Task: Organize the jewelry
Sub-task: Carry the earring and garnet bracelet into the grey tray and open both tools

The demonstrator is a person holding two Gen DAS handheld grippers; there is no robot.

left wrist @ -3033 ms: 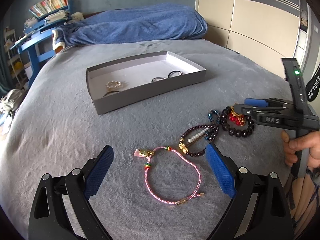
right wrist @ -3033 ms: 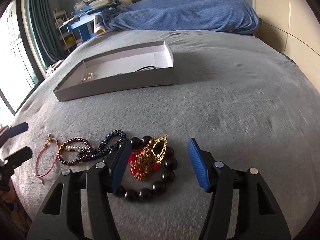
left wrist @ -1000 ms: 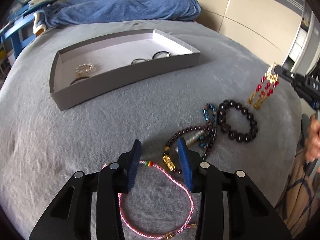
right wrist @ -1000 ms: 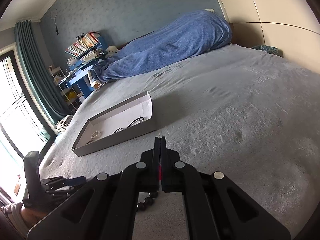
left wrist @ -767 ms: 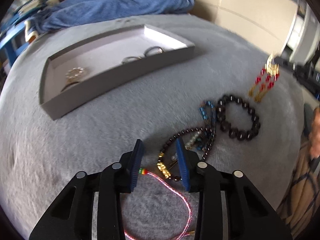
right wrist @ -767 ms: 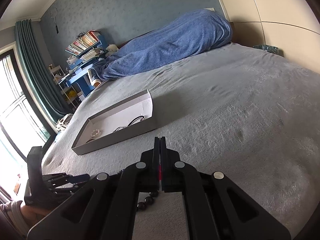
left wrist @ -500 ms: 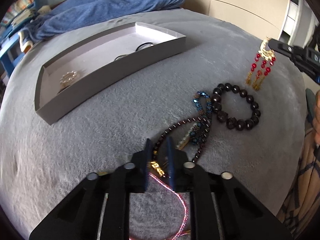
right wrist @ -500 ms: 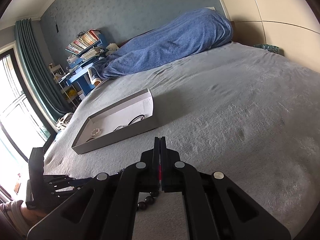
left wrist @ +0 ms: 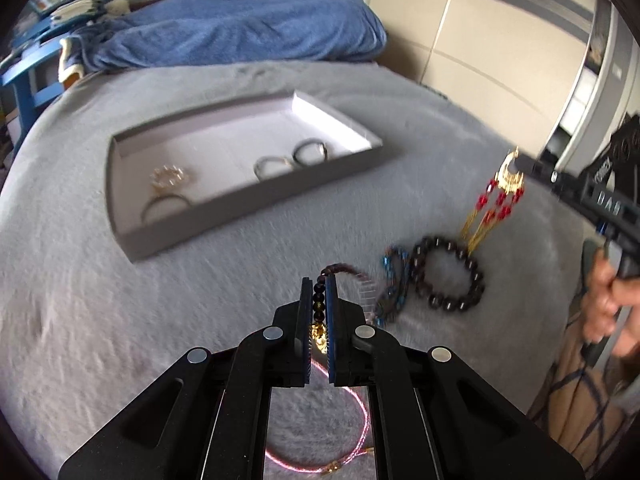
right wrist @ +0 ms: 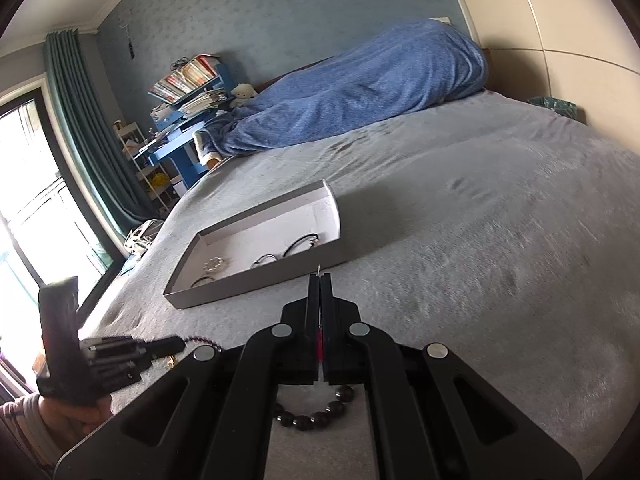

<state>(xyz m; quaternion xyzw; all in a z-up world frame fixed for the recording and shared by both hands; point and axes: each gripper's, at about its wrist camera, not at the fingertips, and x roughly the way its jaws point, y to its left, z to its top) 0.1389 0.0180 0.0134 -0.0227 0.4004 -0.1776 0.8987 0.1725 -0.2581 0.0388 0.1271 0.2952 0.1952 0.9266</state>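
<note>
Left wrist view: the left gripper (left wrist: 319, 312) has just closed its jaws on the dark beaded bracelet (left wrist: 338, 270), with the grey tray (left wrist: 256, 216) ahead and left on the bed (left wrist: 80, 300); the right gripper (left wrist: 532, 168) dangles a red-and-gold earring (left wrist: 500, 200). Right wrist view: the right gripper's jaws are clamped on the earring's hook, hiding its drop, and the tray lies straight ahead, nearer this hand.

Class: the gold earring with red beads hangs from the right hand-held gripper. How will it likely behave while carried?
The earring probably swings freely: its strands dangle loosely below the right hand-held gripper. It looks light and delicate, so it may snag the black bead bracelet beneath.
</note>
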